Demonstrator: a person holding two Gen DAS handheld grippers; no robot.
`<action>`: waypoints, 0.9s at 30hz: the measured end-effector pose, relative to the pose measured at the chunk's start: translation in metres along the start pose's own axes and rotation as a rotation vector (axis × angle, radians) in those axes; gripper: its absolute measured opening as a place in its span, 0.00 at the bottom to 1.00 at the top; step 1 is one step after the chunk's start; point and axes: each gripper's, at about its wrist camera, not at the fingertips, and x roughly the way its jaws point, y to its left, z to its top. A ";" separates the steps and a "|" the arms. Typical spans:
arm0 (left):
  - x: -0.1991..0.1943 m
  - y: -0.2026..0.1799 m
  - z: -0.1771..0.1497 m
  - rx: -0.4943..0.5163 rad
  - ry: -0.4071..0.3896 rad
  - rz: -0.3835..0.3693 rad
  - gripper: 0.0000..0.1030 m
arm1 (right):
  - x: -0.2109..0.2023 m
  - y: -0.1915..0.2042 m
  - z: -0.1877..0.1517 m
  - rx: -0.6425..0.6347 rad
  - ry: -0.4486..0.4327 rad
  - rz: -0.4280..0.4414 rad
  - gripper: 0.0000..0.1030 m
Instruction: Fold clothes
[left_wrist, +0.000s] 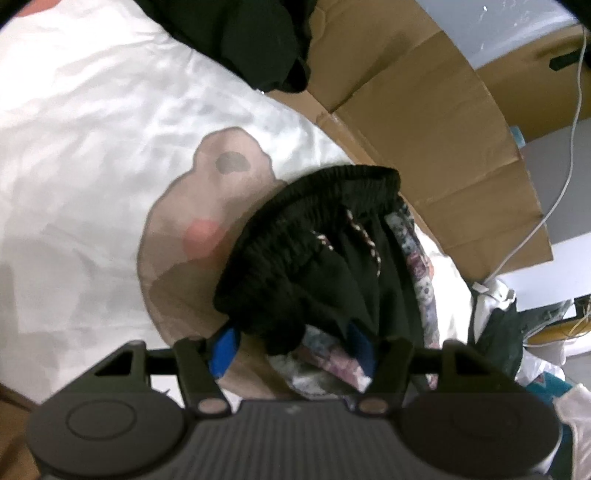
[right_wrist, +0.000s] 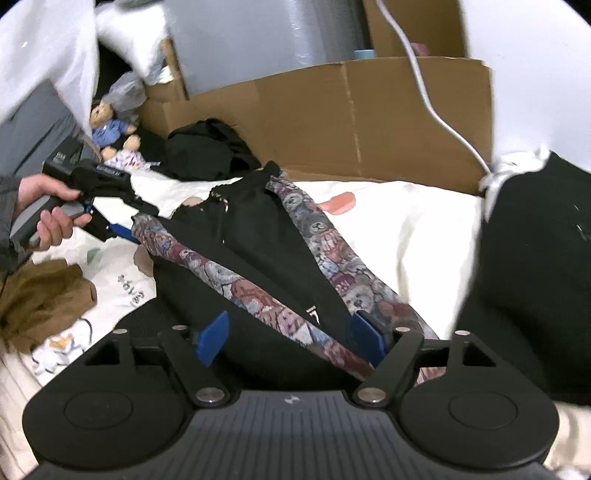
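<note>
Left wrist view: my left gripper (left_wrist: 295, 343) grasps the black shorts (left_wrist: 325, 251) with their patterned side panels; a bunch of the fabric fills the space between its blue pads (left_wrist: 223, 350) just below the elastic waistband. The shorts hang over a white bed sheet (left_wrist: 92, 129) printed with a beige cartoon figure. Brown cardboard (left_wrist: 424, 122) stands along the bed's far edge, with other black clothing (left_wrist: 240, 44) piled there.

Right wrist view: my right gripper (right_wrist: 291, 339) is released, its jaws standing wide apart. The shorts' lower end lies between them; the right pad touches the patterned strip, the left pad stands clear. A hand (right_wrist: 48, 218) holds the left gripper at the far end of the shorts. Beyond are a teddy bear (right_wrist: 110, 125) and a white cable (right_wrist: 424, 92).
</note>
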 end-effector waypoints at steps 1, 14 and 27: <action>0.001 0.000 0.000 -0.004 0.001 -0.006 0.55 | 0.003 0.001 0.000 -0.010 0.002 -0.003 0.76; -0.018 -0.040 0.009 0.058 -0.007 -0.019 0.24 | 0.007 -0.022 -0.011 0.002 0.069 0.025 0.16; -0.016 -0.093 0.030 0.141 -0.015 0.026 0.22 | 0.001 -0.048 -0.011 0.120 0.012 0.057 0.05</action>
